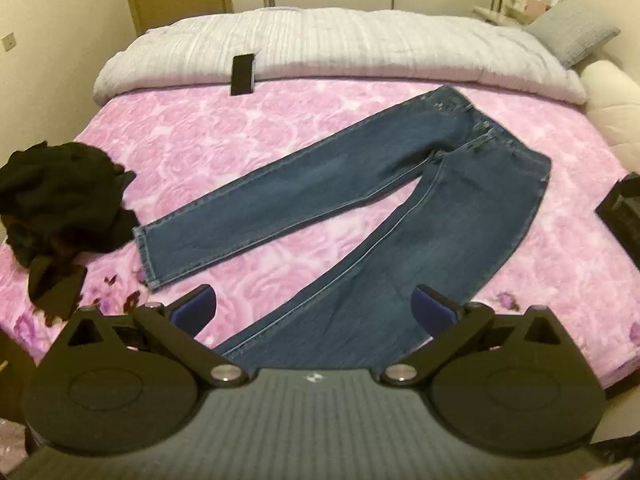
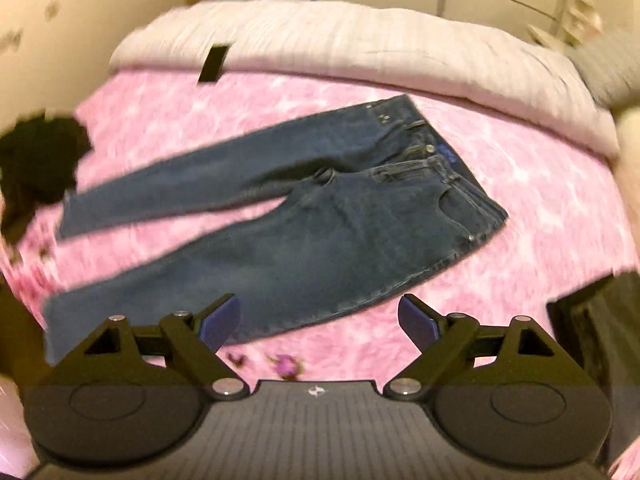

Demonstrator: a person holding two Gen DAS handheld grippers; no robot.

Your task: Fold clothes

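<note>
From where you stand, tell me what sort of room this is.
A bedroom, most likely. A wide bed with a pink floral cover fills the view, a rolled pale duvet and a grey pillow lie at its far side, and jeans are spread flat on it beside dark clothes.

jeans (image 1: 360, 184): dark blue denim | bedspread (image 1: 240, 128): pink rose pattern | clothes pile (image 1: 60, 188): black | duvet (image 1: 340, 44): white, ribbed | pillow (image 1: 572, 32): grey

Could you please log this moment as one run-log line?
jeans: flat on bed, legs apart | left gripper: open, empty | right gripper: open, empty
</note>
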